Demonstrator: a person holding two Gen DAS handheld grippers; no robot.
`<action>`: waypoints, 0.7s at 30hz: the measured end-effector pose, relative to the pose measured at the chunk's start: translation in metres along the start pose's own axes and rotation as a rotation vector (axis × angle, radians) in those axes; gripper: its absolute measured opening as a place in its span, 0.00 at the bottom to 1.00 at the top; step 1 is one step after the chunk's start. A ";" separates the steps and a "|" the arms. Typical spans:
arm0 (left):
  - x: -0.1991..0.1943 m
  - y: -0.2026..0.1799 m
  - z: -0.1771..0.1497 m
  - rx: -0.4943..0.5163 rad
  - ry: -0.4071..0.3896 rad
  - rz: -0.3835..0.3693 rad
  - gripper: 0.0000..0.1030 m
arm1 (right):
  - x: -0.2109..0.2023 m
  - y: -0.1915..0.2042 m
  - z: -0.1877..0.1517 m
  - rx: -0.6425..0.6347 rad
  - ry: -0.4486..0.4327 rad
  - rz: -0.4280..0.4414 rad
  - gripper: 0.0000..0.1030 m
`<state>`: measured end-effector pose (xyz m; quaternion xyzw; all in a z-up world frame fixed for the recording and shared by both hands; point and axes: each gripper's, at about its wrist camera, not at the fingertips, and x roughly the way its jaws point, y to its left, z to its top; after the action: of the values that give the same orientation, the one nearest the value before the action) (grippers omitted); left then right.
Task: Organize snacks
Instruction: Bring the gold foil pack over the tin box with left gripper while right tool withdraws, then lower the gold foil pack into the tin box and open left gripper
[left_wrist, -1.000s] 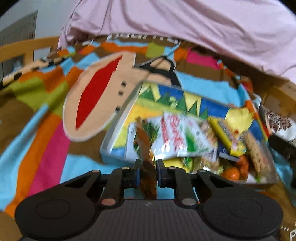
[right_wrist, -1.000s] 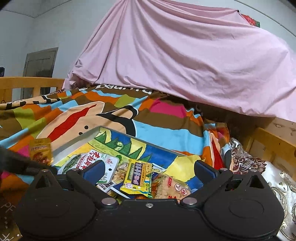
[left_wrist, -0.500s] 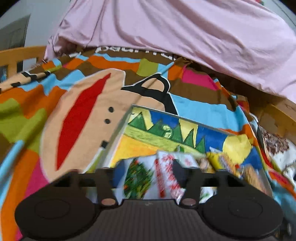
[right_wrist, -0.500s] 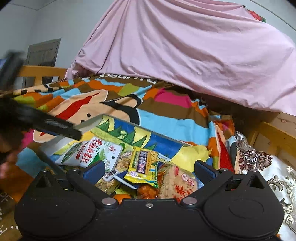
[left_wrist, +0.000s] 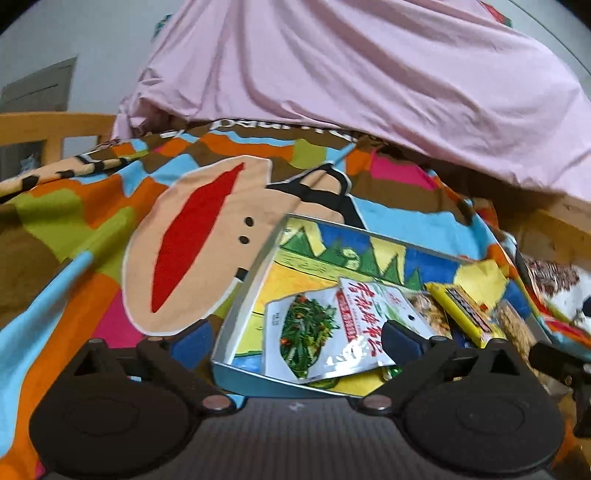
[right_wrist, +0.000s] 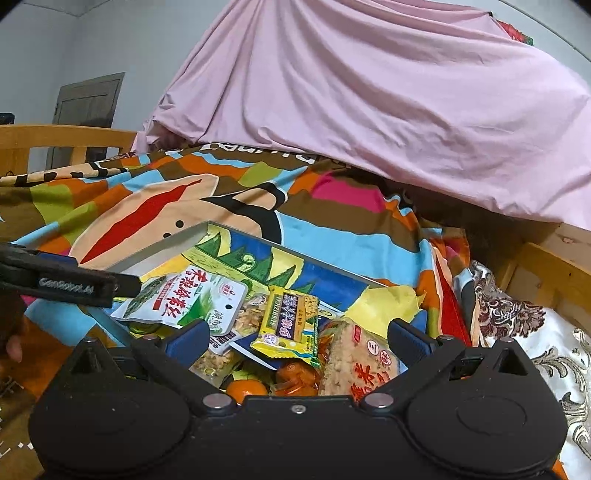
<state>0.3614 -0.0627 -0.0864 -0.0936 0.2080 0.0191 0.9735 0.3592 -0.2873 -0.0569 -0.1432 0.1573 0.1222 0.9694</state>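
Finishing a drop-off, by the look of it: spreading the left gripper (left_wrist: 295, 339) to its widest just now, clamping nothing, with only the near left corner of the tray (left_wrist: 251, 291) and a packet showing through the gap. Holding the right gripper (right_wrist: 297, 336) just as wide and just as empty over the tray's near edge, pads touching nothing.

Judging the next move: either reaching for a snack lying outside the tray, though none is showing, or evening out the heap. Calling, in either case, for a shallow approach over the tray's low wall and a pinch on a packet's edge, not its slippery flat face.

Looking into the tray, nearest first:
- sitting against its near edge, small round oranges (right_wrist: 245, 389) and orange-wrapped sweets (right_wrist: 295, 373), half buried;
- lying toward its near right, a rice-cracker pack (right_wrist: 362, 362);
- resting mid-tray on top of the heap, a yellow packet (right_wrist: 291, 321), tilted;
- lying toward its left, the white-and-green packet (left_wrist: 325, 328), flat, overlapping other packs;
- showing bare along its far side and far left, the painted floor.

Resting the tray itself on a bright patchwork blanket (left_wrist: 92, 206); beyond the tray, a pink sheet (left_wrist: 369, 92) draping over something bulky.
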 end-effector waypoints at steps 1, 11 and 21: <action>-0.001 -0.001 0.000 0.012 0.005 -0.011 0.99 | 0.000 -0.001 0.000 0.002 0.002 0.000 0.99; -0.008 -0.026 -0.021 0.426 0.159 -0.277 0.99 | -0.009 -0.006 0.004 0.014 -0.010 -0.013 0.99; 0.021 -0.060 -0.031 0.718 0.410 -0.420 0.70 | -0.013 -0.006 0.000 0.027 0.012 -0.014 0.99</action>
<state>0.3728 -0.1272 -0.1124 0.2076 0.3661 -0.2706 0.8659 0.3490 -0.2951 -0.0515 -0.1321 0.1638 0.1124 0.9711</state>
